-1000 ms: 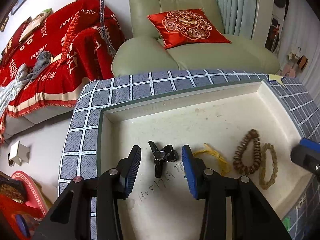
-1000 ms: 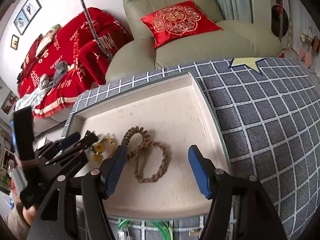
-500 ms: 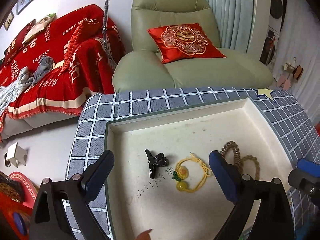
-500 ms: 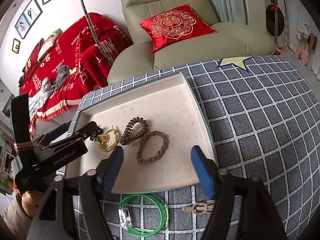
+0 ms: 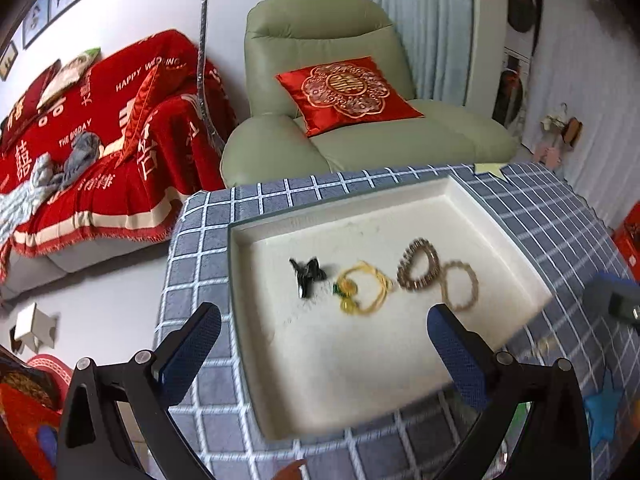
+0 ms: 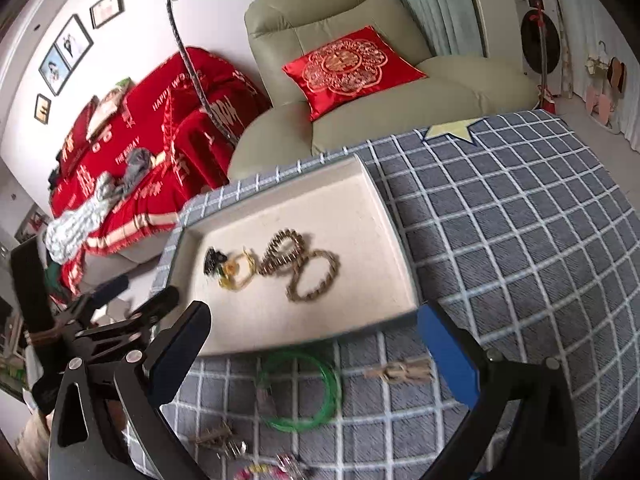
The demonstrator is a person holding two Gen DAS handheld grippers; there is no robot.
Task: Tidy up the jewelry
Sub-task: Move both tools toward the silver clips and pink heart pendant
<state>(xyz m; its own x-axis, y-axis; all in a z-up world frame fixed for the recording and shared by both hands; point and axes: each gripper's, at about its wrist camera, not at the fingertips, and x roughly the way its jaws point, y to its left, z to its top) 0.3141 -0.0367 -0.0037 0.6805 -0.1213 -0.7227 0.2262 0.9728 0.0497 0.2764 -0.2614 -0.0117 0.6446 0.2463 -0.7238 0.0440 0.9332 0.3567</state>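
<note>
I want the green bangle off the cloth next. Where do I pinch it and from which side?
The green bangle lies flat on the checked cloth, just in front of the tray. Probably best to bring the open right gripper down from above and straddle the thin hoop at its bare right arc, one finger inside, one outside. Avoid the left arc, where something pale sits.

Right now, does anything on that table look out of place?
Yes. Four pieces lie in a row inside the tray, but the green bangle and a small tan clip sit outside it on the checked cloth, near its front edge. More small bits lie nearer still, too blurred to name.
</note>
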